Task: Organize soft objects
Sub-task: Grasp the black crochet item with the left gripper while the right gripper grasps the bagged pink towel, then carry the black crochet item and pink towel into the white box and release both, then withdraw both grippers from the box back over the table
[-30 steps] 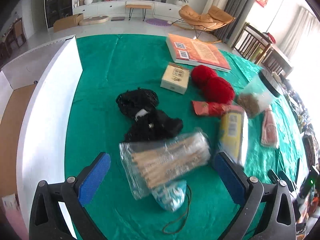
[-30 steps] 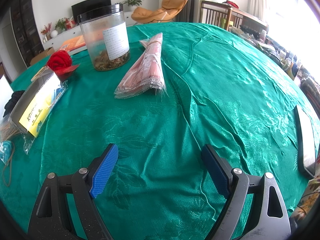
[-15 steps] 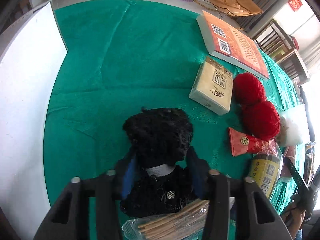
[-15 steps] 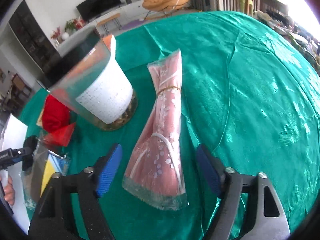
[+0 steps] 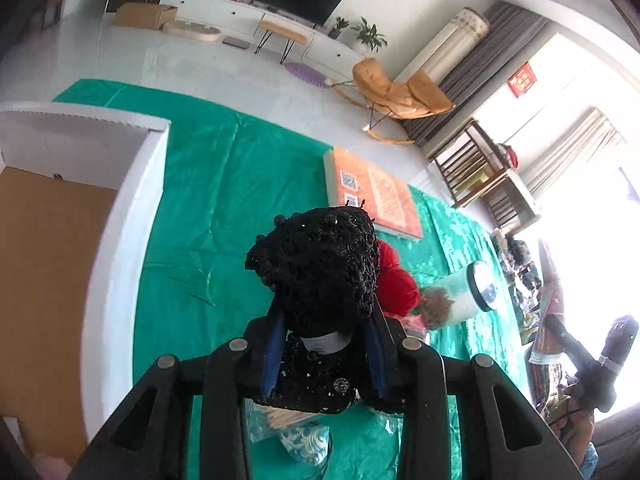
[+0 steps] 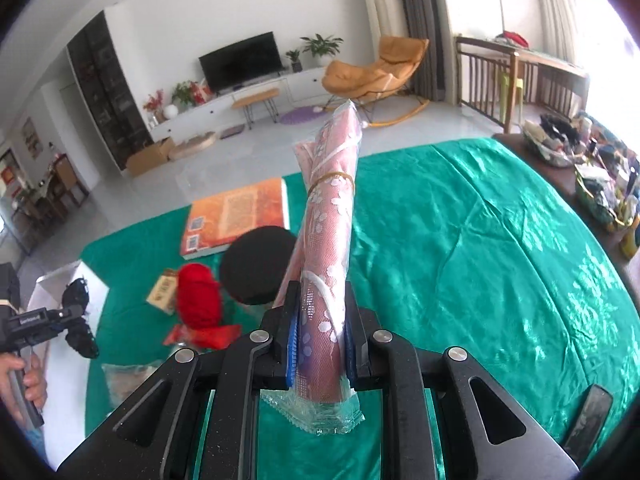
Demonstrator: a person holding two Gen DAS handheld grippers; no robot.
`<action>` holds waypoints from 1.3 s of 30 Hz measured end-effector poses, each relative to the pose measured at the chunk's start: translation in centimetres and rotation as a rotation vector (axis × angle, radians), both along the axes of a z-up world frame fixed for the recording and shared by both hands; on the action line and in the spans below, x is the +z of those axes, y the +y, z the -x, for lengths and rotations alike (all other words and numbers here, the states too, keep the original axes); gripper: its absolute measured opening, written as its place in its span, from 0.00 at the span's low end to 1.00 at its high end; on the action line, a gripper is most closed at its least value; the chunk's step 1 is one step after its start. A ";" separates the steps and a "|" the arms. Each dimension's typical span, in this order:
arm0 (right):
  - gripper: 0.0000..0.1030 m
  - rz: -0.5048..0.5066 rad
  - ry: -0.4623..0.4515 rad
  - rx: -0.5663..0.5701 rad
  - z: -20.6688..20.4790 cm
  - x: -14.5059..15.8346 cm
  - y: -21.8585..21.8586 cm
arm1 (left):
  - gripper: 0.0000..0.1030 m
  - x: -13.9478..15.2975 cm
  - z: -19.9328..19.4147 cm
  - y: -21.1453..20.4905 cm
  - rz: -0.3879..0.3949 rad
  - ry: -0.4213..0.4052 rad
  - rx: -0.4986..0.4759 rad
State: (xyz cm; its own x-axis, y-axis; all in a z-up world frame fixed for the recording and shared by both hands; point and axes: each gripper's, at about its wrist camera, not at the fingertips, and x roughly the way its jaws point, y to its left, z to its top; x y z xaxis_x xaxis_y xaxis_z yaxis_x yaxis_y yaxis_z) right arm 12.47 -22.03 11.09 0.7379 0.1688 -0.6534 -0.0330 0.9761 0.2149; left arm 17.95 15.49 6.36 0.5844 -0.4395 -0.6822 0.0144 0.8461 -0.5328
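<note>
We hold our left gripper (image 5: 326, 350) clamped on the black beaded cloth (image 5: 320, 264), which bulges past the fingertips above the green tablecloth (image 5: 208, 216), with the white box (image 5: 120, 200) off to its left. Our right gripper (image 6: 320, 344), whose jaws have just been closing, is pinched on the pink wrapped bundle (image 6: 330, 216), which sticks out ahead, clear of the tablecloth; the red yarn (image 6: 198, 296) lies to its left.

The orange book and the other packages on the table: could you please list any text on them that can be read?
Nothing can be read.
Orange book: two QR codes and blurred print.
Small tan box: markings too small.
Red wall hanging: blurred.
Pink packet: only a white flower pattern.
</note>
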 end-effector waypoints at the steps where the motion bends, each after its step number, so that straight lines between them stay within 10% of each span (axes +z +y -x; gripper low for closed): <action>1: 0.19 -0.017 -0.013 0.049 0.7 0.9 2.1 | 0.34 1.2 1.5 1.2 0.010 -0.023 0.009; 9: 0.19 -0.227 0.005 0.507 5.4 3.9 23.0 | 0.35 3.9 12.3 12.2 -0.245 -0.003 0.164; 12: 0.22 -0.280 0.055 0.622 6.7 2.5 30.4 | 0.54 2.3 15.5 15.2 -0.419 0.057 0.274; 14: 0.39 -0.350 0.113 0.688 7.2 0.9 33.9 | 0.84 1.4 17.0 16.6 -0.528 0.065 0.359; 15: 0.66 -0.386 0.140 0.715 7.4 0.1 34.7 | 0.91 1.0 17.7 17.1 -0.574 0.055 0.399; 16: 0.73 -0.396 0.146 0.717 7.6 -0.6 34.9 | 0.91 1.0 18.3 17.4 -0.603 0.038 0.424; 22: 0.73 -0.165 0.032 0.507 8.8 -5.0 27.5 | 0.91 1.6 18.9 13.5 -0.489 -0.080 0.362; 29: 0.73 0.089 0.065 0.007 10.6 -13.5 10.4 | 0.93 0.7 19.2 -2.2 -0.318 -0.185 -0.056; 39: 0.73 0.225 0.114 -0.182 11.8 -16.2 5.5 | 0.95 -11.8 17.9 -14.0 -0.496 -0.032 -0.234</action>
